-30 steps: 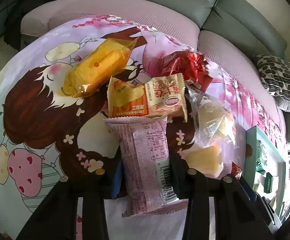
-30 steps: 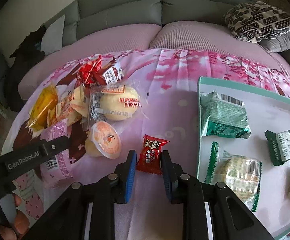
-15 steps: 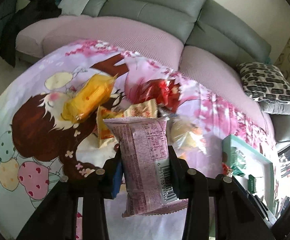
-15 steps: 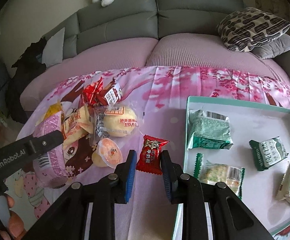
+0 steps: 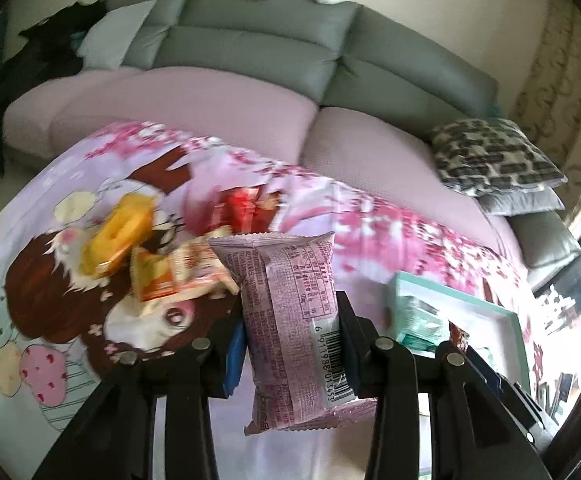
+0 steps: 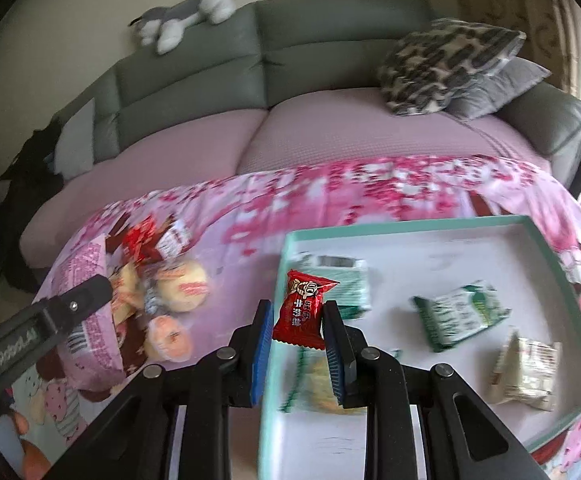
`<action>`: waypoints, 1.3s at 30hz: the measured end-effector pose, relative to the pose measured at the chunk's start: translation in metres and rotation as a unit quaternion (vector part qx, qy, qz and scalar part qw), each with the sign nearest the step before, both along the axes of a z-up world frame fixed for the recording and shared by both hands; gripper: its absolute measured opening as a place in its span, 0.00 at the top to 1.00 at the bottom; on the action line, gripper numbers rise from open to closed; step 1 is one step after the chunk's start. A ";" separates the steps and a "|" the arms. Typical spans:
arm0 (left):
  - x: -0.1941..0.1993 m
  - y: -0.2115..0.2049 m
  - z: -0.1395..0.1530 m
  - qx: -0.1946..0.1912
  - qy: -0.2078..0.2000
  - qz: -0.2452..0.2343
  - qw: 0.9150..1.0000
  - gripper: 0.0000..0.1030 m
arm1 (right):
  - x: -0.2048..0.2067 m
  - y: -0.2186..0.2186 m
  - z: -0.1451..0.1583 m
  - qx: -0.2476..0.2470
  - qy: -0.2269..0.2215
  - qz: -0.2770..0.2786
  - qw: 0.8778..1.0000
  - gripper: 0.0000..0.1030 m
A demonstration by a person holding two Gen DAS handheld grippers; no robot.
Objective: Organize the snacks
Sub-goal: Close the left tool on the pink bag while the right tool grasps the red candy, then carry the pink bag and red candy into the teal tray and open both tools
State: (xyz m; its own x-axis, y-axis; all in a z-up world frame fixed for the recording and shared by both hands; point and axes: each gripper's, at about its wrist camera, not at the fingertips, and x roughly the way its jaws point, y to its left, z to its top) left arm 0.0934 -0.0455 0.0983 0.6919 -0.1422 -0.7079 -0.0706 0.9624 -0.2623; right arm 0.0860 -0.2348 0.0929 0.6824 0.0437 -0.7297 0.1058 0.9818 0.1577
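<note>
Right wrist view has my right gripper (image 6: 296, 334) clamped on a red candy (image 6: 301, 309), held up over the near left rim of the tray (image 6: 410, 226). Left wrist view shows my left gripper (image 5: 290, 340) clamped on a pink packet (image 5: 290, 320), lifted clear of the cloth (image 5: 42, 216), with the tray off to its right.

Progress, as I judge it: about 5 snacks already lie in the tray. Ahead of the right fingers sits a green pack (image 6: 342, 284), further right a second green pack (image 6: 462, 314), at far right a pale packet (image 6: 526, 372), and partly under the fingers a clear bag (image 6: 314, 380); blur keeps me from counting more surely. 2 more are in my grips and not yet set down. Left of the right gripper a pile remains on the cloth: a bun (image 6: 184, 286), a jelly cup (image 6: 170, 340), red wrappers (image 6: 146, 240). From the left gripper I also see a yellow pack (image 5: 118, 236) and an orange pack (image 5: 166, 276) ahead and left.

Nearby: sofa (image 6: 330, 40), patterned cushion (image 6: 446, 64), plush toy (image 6: 186, 8) on the sofa back.

Nothing blocks the candy's drop. The pink packet must cross toward the tray, where my right gripper now hangs, so I would clear that first.
</note>
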 end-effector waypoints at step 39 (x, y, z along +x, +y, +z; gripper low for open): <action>0.020 -0.202 -0.037 0.064 -0.018 -0.215 0.974 0.58 | -0.005 -0.164 -0.040 0.011 0.061 -0.206 0.977 0.73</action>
State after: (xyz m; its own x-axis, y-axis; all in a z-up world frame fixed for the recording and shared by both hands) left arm 0.1137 -0.2479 0.0613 0.6133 -0.3365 -0.7146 0.3534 0.9260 -0.1327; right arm 0.0809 -0.3992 0.0531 0.5530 -0.1986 -0.8091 0.5102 0.8485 0.1405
